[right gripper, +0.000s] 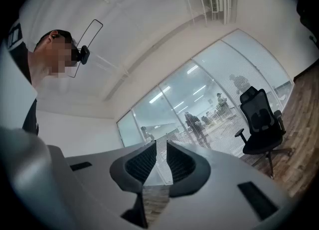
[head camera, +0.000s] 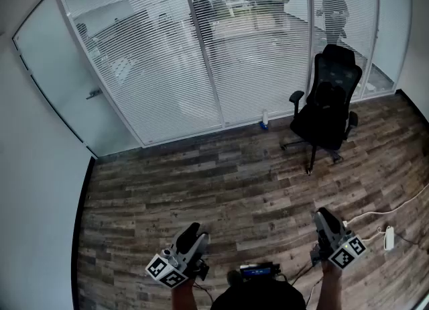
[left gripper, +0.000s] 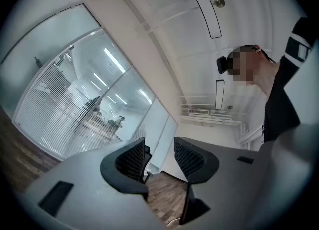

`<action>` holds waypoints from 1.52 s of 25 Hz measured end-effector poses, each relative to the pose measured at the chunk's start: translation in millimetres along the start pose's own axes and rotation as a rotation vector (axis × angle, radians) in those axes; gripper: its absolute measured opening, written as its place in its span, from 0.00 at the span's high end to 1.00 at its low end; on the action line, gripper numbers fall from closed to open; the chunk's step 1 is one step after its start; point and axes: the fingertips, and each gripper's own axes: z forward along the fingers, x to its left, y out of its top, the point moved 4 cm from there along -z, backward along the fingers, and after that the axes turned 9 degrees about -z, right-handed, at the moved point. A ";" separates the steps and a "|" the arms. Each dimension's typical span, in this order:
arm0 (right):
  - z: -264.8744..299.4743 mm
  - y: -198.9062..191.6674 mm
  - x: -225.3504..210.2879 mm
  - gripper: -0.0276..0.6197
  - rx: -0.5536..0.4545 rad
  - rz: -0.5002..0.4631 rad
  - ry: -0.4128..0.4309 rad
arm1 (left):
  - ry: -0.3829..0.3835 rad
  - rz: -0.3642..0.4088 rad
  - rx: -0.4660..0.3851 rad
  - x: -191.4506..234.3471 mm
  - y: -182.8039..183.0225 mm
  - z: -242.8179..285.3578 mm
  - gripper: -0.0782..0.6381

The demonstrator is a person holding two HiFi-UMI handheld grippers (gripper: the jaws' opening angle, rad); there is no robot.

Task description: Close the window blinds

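Across the brown wood-plank floor (head camera: 221,194), white slatted window blinds (head camera: 167,54) cover the glass wall (head camera: 53,80), slats apparently tilted open. One black mesh office chair (head camera: 326,104) stands near them. Two grippers, well apart from the blinds: left gripper (head camera: 193,231) jaws apart, empty; right gripper (head camera: 324,218) jaws nearly together, empty

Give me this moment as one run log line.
blinds not closed | left gripper open, empty | right gripper barely open, empty | both far from blinds

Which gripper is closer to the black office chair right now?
Right. The right gripper is almost straight in line with the office chair; the left gripper sits well off to its left.
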 end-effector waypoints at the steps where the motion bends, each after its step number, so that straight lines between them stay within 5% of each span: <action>1: 0.0 -0.1 -0.3 0.85 0.000 -0.001 0.001 | -0.002 0.001 -0.001 -0.3 0.3 0.7 0.61; 30: -15.4 8.2 -39.0 0.84 0.007 -0.026 0.001 | 0.019 0.020 0.014 -23.1 -21.5 37.0 0.61; 38: -8.4 13.1 -67.6 0.72 0.010 -0.014 -0.002 | 0.039 0.015 0.024 -21.8 -30.1 63.1 0.61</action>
